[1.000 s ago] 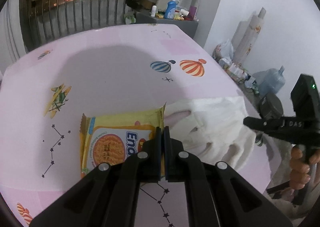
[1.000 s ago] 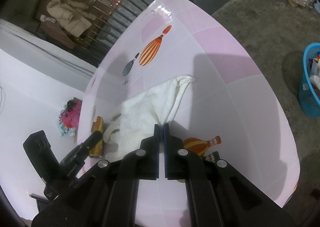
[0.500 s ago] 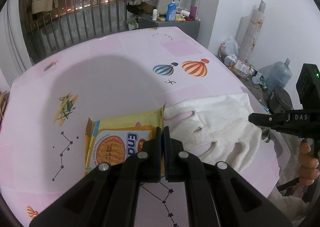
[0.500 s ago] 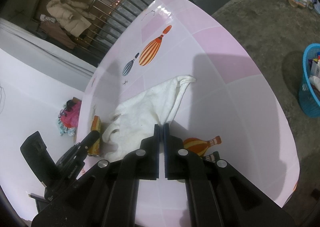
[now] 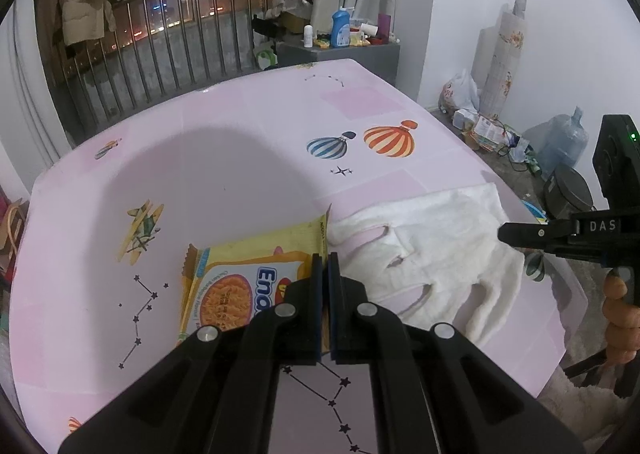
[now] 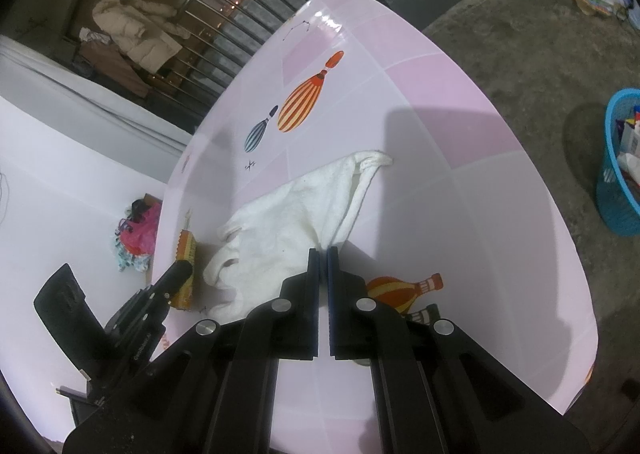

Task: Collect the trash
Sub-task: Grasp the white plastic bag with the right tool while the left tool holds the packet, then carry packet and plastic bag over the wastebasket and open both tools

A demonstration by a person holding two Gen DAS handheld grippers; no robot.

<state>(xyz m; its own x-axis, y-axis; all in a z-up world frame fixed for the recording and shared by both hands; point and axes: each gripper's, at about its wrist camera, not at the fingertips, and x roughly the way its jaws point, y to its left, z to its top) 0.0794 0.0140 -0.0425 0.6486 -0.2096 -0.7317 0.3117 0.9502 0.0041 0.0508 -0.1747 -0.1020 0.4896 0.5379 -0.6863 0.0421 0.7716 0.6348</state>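
Observation:
A yellow instant-noodle packet [image 5: 240, 282] lies on the pink table [image 5: 240, 157], and my left gripper [image 5: 325, 258] is shut on its right edge. From the right wrist view the packet [image 6: 186, 254] shows edge-on, with its gripped side raised and the left gripper [image 6: 180, 270] at it. A white towel [image 5: 424, 250] is spread just right of the packet. My right gripper [image 6: 323, 252] is shut with the towel [image 6: 292, 213] gathered into its tips at the near corner. The right gripper [image 5: 505, 232] hovers over the towel's right edge in the left wrist view, with a person's hand [image 5: 620, 318] on its handle.
A blue basket [image 6: 616, 189] holding items stands on the floor right of the table. At the far end is a grey cabinet [image 5: 340, 53] with bottles, beside a metal railing [image 5: 160, 53]. A water jug [image 5: 564, 141] and bags sit by the right wall.
The left gripper has tipped and rolled a little while still holding the packet, so more of the room shows above the table. The right gripper and the towel have stayed put.

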